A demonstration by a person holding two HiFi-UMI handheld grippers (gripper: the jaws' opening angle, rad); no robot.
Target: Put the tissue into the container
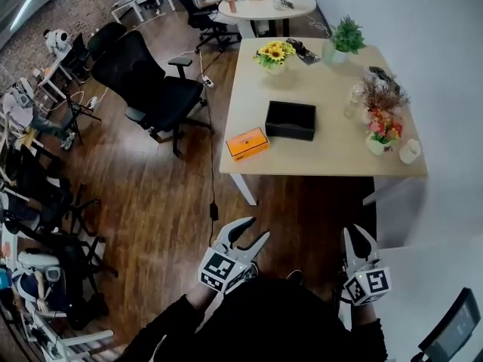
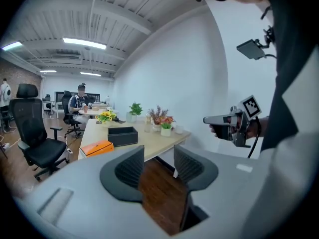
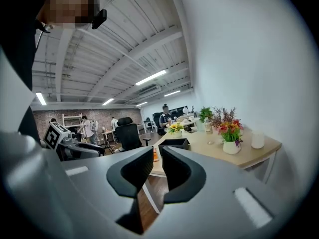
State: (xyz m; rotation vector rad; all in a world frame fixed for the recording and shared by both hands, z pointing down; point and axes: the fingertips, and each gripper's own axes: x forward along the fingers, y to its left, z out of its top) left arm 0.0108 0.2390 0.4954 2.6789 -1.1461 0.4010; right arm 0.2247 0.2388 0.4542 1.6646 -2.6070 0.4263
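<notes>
An orange tissue pack lies at the near left corner of a light wooden table. Just behind it sits a black open container. Both grippers hang low over the wooden floor, well short of the table. My left gripper is open with nothing between its pads. My right gripper is shut to a thin slit and holds nothing. The left gripper view shows the orange pack and the container beyond its jaws. In the right gripper view, the container sits past the jaws.
Yellow flowers, a green plant, dried and red flower pots and a white cup stand on the table. A black office chair is to its left. A white wall runs along the right.
</notes>
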